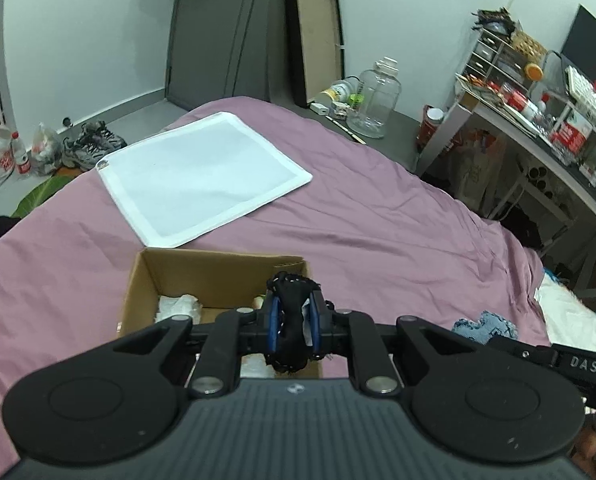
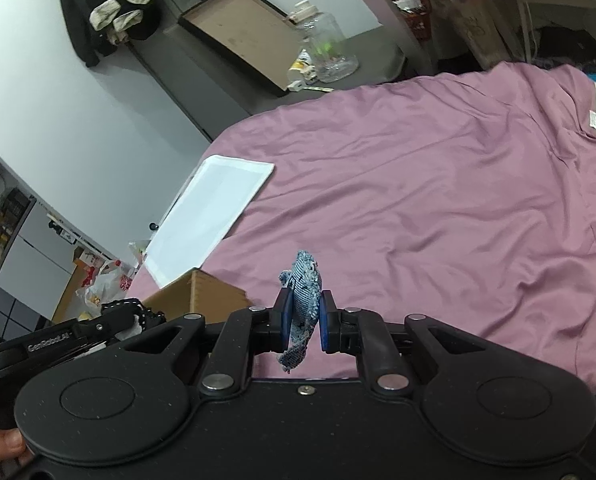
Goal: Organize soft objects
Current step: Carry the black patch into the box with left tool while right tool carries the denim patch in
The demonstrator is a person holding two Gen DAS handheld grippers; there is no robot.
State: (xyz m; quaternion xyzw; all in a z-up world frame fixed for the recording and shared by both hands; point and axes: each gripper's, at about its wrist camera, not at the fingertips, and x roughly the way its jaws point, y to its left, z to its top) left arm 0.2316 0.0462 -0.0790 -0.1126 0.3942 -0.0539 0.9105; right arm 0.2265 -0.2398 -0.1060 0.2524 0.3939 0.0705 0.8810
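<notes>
Left gripper [image 1: 292, 318]: at lower centre of its view, blue pads clamped on a black cloth [image 1: 291, 320]. The cloth bunched between the fingers, spilling above the tips and hanging below them.

Box [image 1: 146, 280]: open cardboard, directly behind and under the left gripper at centre frame; white soft items [image 1: 178, 306] lay inside at its left. The black cloth was over the box's right part.

Right gripper [image 2: 302, 316]: at lower centre of its view, pads closed on a denim scrap [image 2: 303, 304]. The scrap stood up past the fingertips and trailed down beneath them, held above the sheet.

Sheet [image 1: 397, 220]: mauve, wrinkled, covering the bed across mid frame.

White bag [image 1: 202, 178]: flat on the sheet, above the box in the left view, upper centre-left.

Jar [image 1: 375, 98]: clear, on the floor beyond the bed, upper centre-right.
</notes>
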